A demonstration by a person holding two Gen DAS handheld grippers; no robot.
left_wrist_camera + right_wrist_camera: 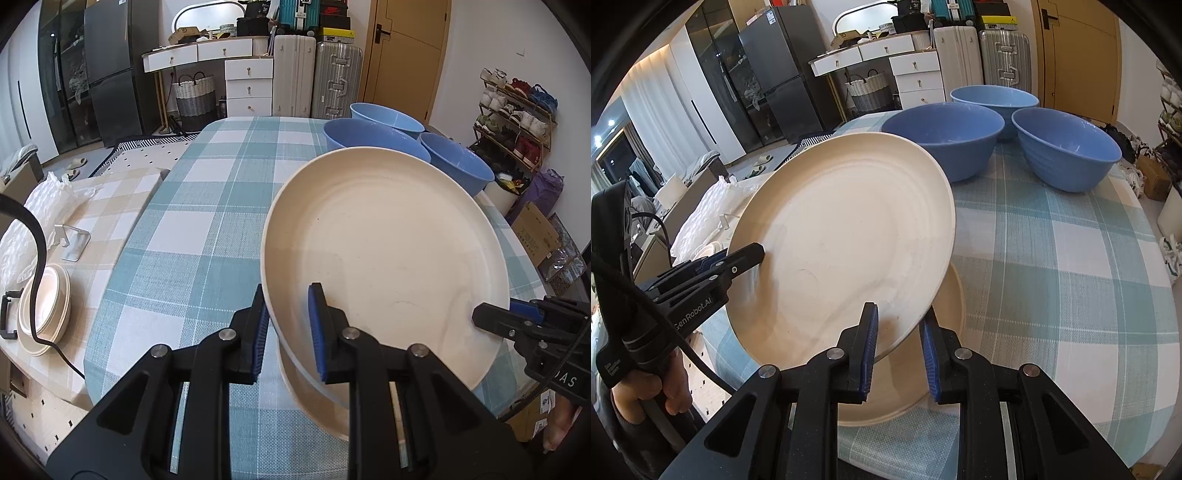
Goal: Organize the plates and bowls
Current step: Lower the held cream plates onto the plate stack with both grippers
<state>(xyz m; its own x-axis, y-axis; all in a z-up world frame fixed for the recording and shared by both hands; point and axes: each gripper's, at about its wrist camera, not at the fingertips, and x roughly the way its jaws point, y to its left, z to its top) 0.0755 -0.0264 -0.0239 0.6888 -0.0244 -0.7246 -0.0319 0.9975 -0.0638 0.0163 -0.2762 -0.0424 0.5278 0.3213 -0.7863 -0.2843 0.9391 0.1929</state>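
Note:
A large cream plate [388, 251] [842, 229] hangs tilted above the checked table, held by both grippers at opposite rims. My left gripper [289, 293] is shut on its near-left rim, one blue pad inside the plate and one under it; from the right wrist it shows at the plate's left edge [753, 254]. My right gripper [900, 313] is shut on the near-right rim and reaches in from the right [484, 317]. A second cream plate [314, 398] [905, 400] lies flat on the table just beneath. Three blue bowls [373, 142] [942, 136] stand apart at the far end.
The table wears a teal-and-white checked cloth [207, 221] [1052, 277]. A lower beige-checked surface to the left carries a stack of cream plates [44, 310], a metal stand [74, 240] and bubble wrap [48, 199]. A shoe rack [517, 110] and boxes stand to the right.

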